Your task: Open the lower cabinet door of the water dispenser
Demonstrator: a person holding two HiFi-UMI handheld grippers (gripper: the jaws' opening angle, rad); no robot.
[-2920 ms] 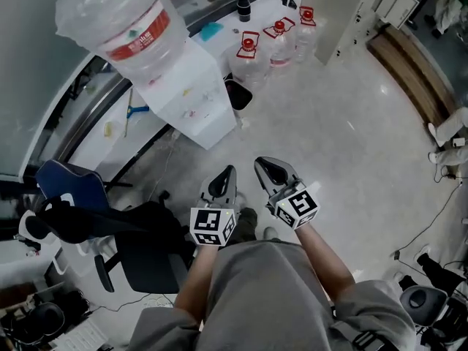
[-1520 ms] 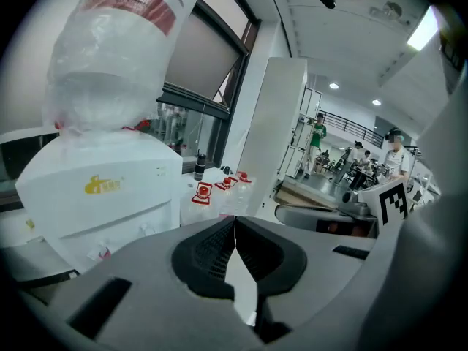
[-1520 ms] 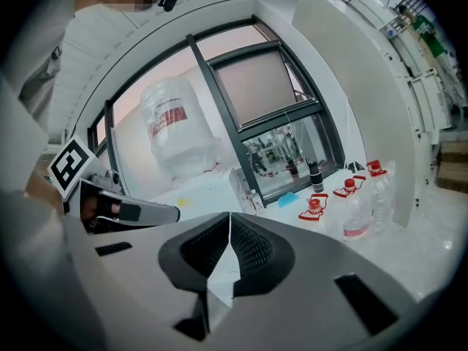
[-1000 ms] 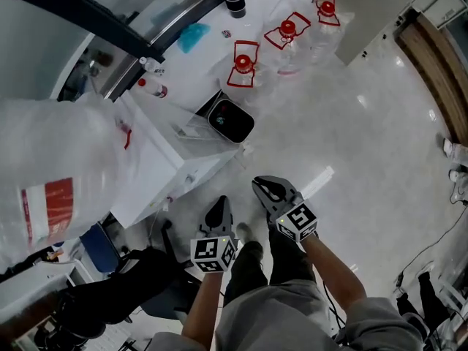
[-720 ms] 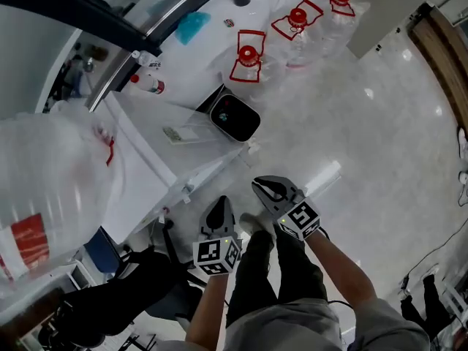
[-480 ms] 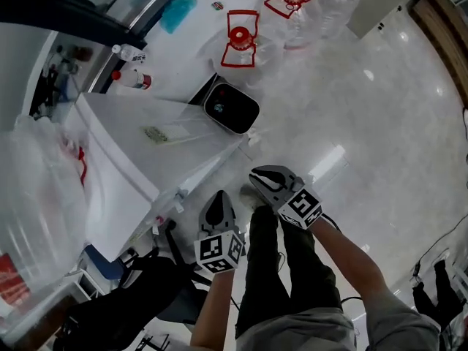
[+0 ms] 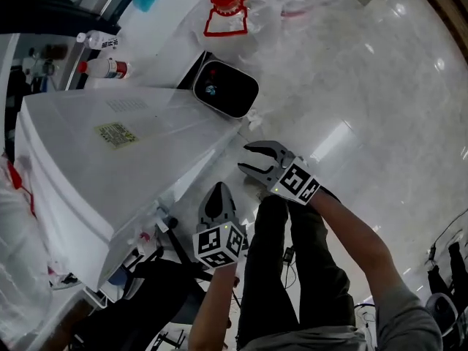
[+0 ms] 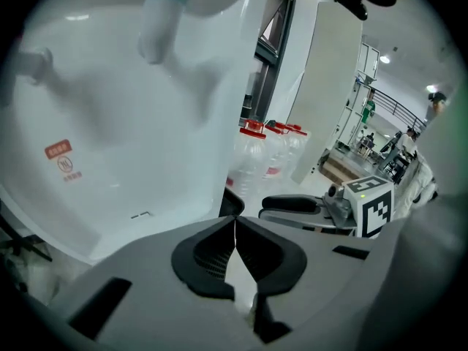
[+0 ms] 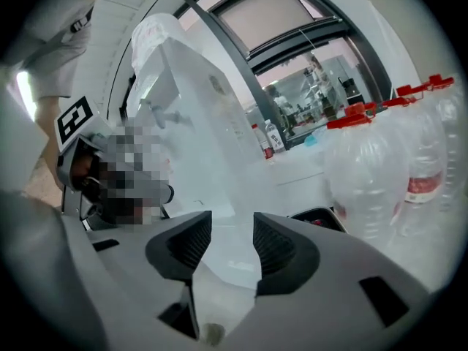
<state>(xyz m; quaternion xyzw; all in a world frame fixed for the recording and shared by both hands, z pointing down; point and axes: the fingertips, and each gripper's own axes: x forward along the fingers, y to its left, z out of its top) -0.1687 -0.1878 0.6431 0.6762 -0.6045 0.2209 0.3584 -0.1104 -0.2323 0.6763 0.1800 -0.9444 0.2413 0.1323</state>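
- The water dispenser (image 7: pixel 131 159) is seen from above as a tall white cabinet, left of both grippers.
- The lower cabinet door (image 7: pixel 208 163) is taken to be the bottom part of the front face, down by the floor and just beside the right gripper (image 7: pixel 243 158).
- The right gripper's jaws are opening. Nothing is caught between them, and only the white panel is seen beyond them in the right gripper view.
- The left gripper (image 7: pixel 218 189) is clenched tight on nothing, its tips pressed together, and it is aimed at the front panel below the tap (image 8: pixel 157 20).
- No knob or handle can be made out on the door from any view.
- The door is judged to be a light, stiff plastic panel, smooth and likely slippery under the pads.
- A pinch on its free vertical edge or on a finger recess is advised, rather than on the flat face.
- A gentle pull is called for, since a full bottle (image 9: pixel 157 39) is carried on top and the cabinet could be rocked.
- The black-rimmed bin (image 7: pixel 225 88) is parked close to the dispenser's base, on the far side from the grippers.
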